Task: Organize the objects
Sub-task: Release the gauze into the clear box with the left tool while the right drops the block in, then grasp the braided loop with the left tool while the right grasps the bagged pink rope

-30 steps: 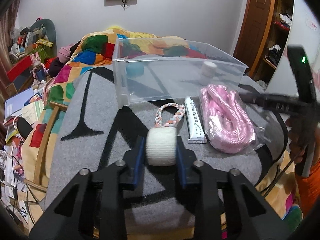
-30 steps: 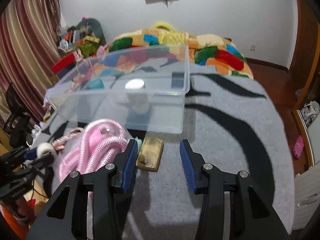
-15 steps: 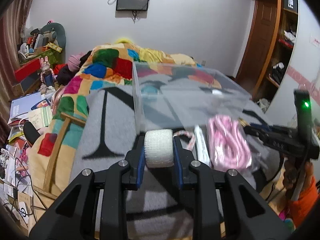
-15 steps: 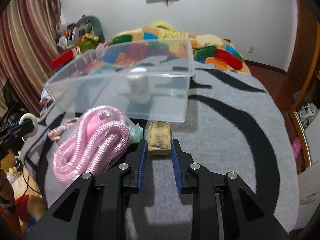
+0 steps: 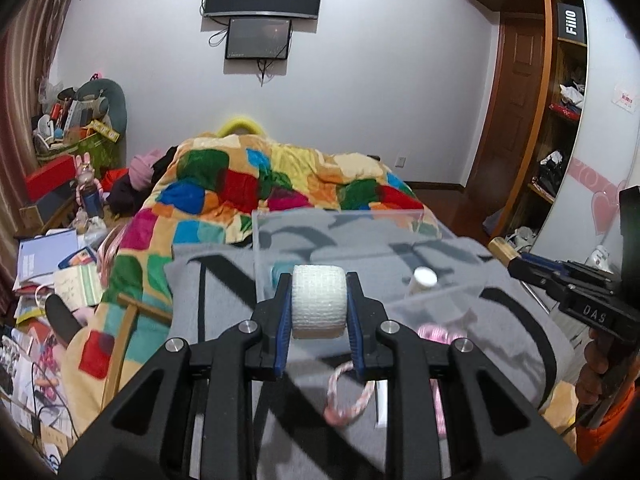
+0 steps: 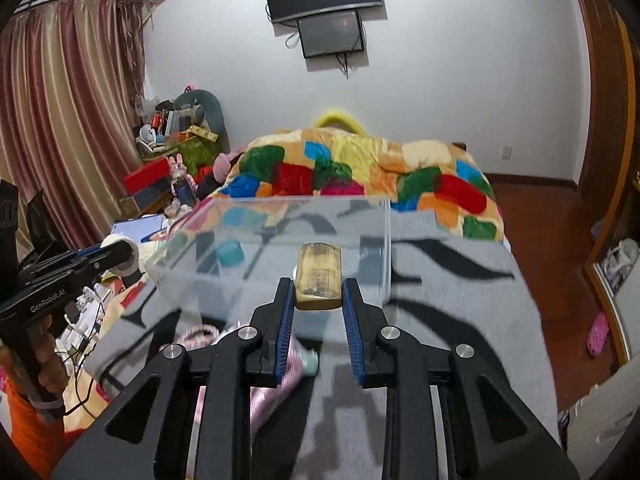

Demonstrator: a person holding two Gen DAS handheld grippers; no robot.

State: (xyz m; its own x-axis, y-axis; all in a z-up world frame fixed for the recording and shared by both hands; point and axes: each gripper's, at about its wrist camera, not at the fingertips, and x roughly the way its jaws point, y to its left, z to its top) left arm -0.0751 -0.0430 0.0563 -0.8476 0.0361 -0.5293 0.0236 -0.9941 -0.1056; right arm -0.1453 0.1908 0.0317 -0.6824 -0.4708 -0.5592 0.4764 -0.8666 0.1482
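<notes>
Grey blanket [image 6: 460, 288] with black streaks covers the near end of a bed, and on it stands a clear plastic bin [image 6: 384, 248], open at the top, which looks like the place where the loose things are meant to go. Both grippers are raised in front of the bin, each carrying something. On the left gripper [image 5: 319, 300] the blue-padded fingers are closed on a white bandage roll [image 5: 319, 300], pinched across its flat ends so its curved side faces the camera; it is held clear of the blanket, close to the bin's near wall, probably so it can be carried over the rim and dropped in. On the right gripper [image 6: 318, 294] the fingers clamp a tan block [image 6: 319, 280] by its near end, the rest jutting forward toward the bin, likely for the same reason. Inside the bin already lie a small blue tub [image 6: 230, 252] and a white-capped bottle [image 5: 424, 280]. Left outside on the blanket, below the grippers, are a pink rope [image 6: 272, 384] in a bag, a braided loop [image 5: 348, 396] and a white tube [image 5: 382, 404], partly hidden by the left gripper's frame.
</notes>
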